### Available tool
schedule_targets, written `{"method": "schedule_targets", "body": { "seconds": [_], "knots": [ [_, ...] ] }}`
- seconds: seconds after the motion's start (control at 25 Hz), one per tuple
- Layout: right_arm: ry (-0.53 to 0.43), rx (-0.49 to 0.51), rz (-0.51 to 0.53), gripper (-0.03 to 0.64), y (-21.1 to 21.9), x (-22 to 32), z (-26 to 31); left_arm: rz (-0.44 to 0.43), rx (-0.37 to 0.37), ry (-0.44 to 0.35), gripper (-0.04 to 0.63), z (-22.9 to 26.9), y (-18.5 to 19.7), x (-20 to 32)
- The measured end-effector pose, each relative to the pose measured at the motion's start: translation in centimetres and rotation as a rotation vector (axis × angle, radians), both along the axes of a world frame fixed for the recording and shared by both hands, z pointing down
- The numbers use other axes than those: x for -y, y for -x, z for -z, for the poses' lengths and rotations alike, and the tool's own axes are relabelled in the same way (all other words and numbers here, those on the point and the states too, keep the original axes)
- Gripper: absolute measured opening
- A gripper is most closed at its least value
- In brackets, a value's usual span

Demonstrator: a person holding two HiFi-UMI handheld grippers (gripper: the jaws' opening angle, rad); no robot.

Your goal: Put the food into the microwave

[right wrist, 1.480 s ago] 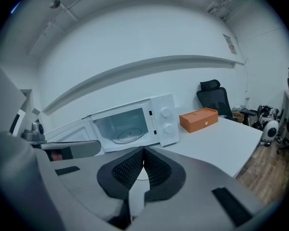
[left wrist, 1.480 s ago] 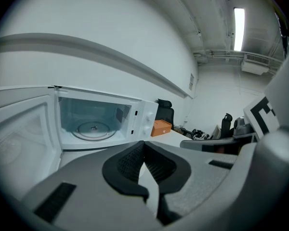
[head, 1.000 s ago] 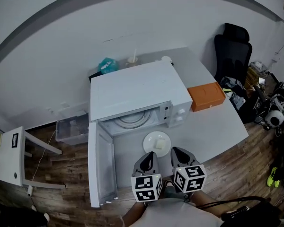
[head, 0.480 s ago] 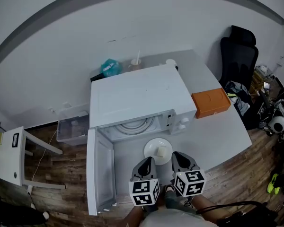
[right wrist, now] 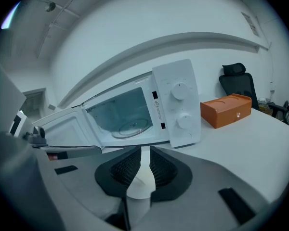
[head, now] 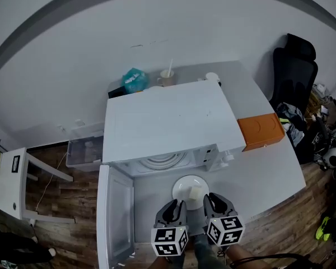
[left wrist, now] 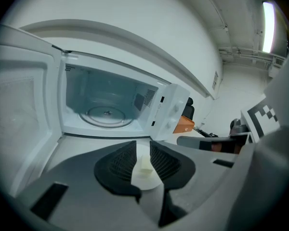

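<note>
The white microwave (head: 168, 125) stands on the table with its door (head: 115, 217) swung open to the left, and its glass turntable (left wrist: 106, 115) is bare. In front of the opening a white plate (head: 182, 185) carries a pale cube of food (head: 195, 193). My left gripper (head: 178, 205) and right gripper (head: 211, 200) hang side by side over the plate's near rim. The jaws of each are drawn to a narrow slit. Through the left gripper's (left wrist: 139, 146) slit I see the food (left wrist: 145, 165). In the right gripper's (right wrist: 144, 150) slit only a white strip of plate (right wrist: 139, 186) shows.
An orange box (head: 260, 130) lies on the table right of the microwave. A cup (head: 168, 78) and a teal bag (head: 133, 80) stand behind it. A black chair (head: 294, 66) is at the far right, and a plastic bin (head: 84, 153) sits on the floor at left.
Both grippers have come forward to the plate's near rim. The head view has shifted, so the microwave and plate sit lower in it. The jaws look the same.
</note>
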State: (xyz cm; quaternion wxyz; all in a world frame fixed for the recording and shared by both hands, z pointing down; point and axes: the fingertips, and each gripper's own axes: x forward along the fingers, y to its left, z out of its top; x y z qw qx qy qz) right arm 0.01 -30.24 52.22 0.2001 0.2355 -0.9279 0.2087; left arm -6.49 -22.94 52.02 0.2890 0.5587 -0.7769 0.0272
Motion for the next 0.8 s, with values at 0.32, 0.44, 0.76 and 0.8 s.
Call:
{"method": "schedule_targets", "body": {
  "seconds": [0.32,0.44,0.76,0.8],
  "knots": [
    [0.05,-0.047,-0.042,0.043,0.0,2.3,-4.2,0.053,-0.027,0.052,0.08,-4.2,2.0,0.1],
    [0.065,-0.068,-0.045,0.043,-0.1,2.7,-5.6,0.079,-0.04,0.077,0.08,-5.7,2.7,-0.2],
    [0.109,-0.143,-0.046,0.043,-0.3,3.2,-8.7,0.124,-0.085,0.164,0.08,-8.9,3.8,-0.2],
    [0.114,-0.148,-0.048,0.043,-0.3,3.3,-9.0,0.128,-0.089,0.167,0.08,-9.1,3.9,-0.1]
  ]
}}
